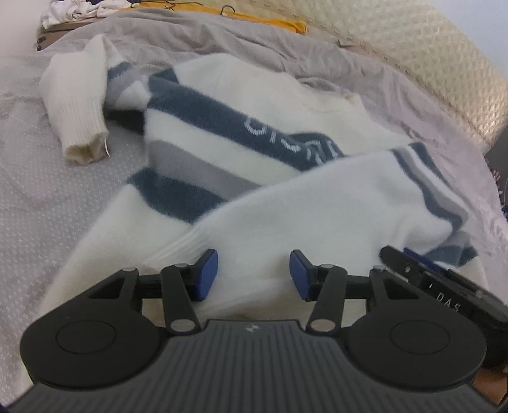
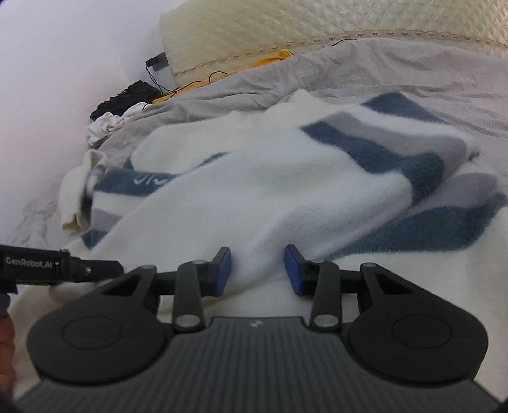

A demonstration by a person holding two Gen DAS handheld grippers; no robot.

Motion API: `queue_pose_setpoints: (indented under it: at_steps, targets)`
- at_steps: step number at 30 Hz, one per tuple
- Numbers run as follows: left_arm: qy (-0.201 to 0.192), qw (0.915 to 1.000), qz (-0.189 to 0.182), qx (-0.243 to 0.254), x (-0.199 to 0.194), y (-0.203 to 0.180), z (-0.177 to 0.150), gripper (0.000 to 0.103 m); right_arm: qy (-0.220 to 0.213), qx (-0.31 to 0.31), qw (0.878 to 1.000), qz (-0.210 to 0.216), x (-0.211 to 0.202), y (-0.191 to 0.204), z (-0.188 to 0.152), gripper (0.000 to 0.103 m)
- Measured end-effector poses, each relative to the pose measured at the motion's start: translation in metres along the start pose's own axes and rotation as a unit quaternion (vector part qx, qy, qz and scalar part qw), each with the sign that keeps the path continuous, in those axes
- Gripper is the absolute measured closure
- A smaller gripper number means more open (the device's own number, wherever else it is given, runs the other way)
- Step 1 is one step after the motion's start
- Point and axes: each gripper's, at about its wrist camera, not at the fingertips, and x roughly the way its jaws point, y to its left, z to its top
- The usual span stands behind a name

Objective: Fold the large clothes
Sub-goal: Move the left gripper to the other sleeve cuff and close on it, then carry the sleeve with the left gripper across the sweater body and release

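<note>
Here the white sweater [image 1: 241,104] with blue and grey stripes lies spread over the grey bedcover [image 1: 38,190], its body running from the near edge toward the far quilted headboard [image 1: 428,50]. One sleeve [image 1: 79,114] lies at the far left, its ribbed cuff open toward the near side; the other sleeve [image 1: 333,203] lies folded across the near part of the body. The left gripper [image 1: 254,274] hangs over the near white hem, its blue pads [image 1: 208,274] set about half apart with a fold of the white knit rising between them; whether the pads press on the fabric cannot be told. The right gripper [image 2: 257,271] is just to its right, over the folded sleeve, its pads [image 2: 223,271] somewhat closer together with a ridge of white knit between them; the cloth seems to meet both pads, though a firm grip cannot be confirmed. In the right wrist view the left gripper's side shows at the near left edge. A yellow cloth [image 1: 279,23] and crumpled white laundry [image 2: 104,125] lie at the far side of the bed.
</note>
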Motion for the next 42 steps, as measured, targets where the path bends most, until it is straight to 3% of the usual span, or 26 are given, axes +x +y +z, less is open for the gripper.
queue_pose_setpoints:
  at_steps: [6,11,15,19,22,25,28,32,34,38,42]
  targets:
    - [-0.053,0.9973,-0.005,-0.05,-0.041,0.013,0.018,0.043,-0.007,0.033,0.999,0.022,-0.006,-0.013,-0.002,0.064]
    - [-0.081,0.9931,0.076,-0.036,-0.043,0.039,0.066,0.031,-0.009,0.027,0.999,0.02,-0.007,-0.012,-0.003,0.064]
    - [-0.064,0.9861,0.146,-0.046,-0.017,0.08,0.102,0.03,-0.012,0.02,1.0,0.018,-0.006,-0.01,-0.003,0.064]
    - [-0.031,0.9847,0.156,-0.072,0.011,0.118,0.122,0.03,-0.014,0.019,1.0,0.015,-0.002,-0.008,-0.003,0.064]
    - [-0.019,0.9826,0.18,-0.042,0.032,0.124,0.127,0.029,-0.015,0.013,1.0,0.013,0.001,-0.007,-0.002,0.063]
    - [0.003,0.9721,0.234,0.011,0.052,0.125,0.123,0.029,-0.017,0.012,1.0,0.011,0.003,-0.005,-0.001,0.063]
    - [0.013,0.9634,0.264,0.046,0.058,0.132,0.117,0.032,-0.018,0.011,1.0,0.01,0.005,-0.004,0.0,0.063]
    - [0.017,0.9572,0.287,0.035,0.042,0.153,0.12,0.072,-0.018,0.01,1.0,0.009,0.005,-0.004,0.0,0.063]
    - [0.011,0.9481,0.315,0.039,0.025,0.164,0.122,0.079,-0.018,0.011,1.0,0.009,0.003,-0.004,0.0,0.063]
    - [-0.005,0.93,0.366,0.037,-0.014,0.207,0.128,0.082,-0.017,0.01,1.0,0.007,-0.001,-0.005,0.001,0.063]
    - [-0.014,0.9038,0.425,0.052,-0.053,0.254,0.13,0.082,-0.017,0.002,1.0,-0.001,-0.008,-0.003,0.0,0.063]
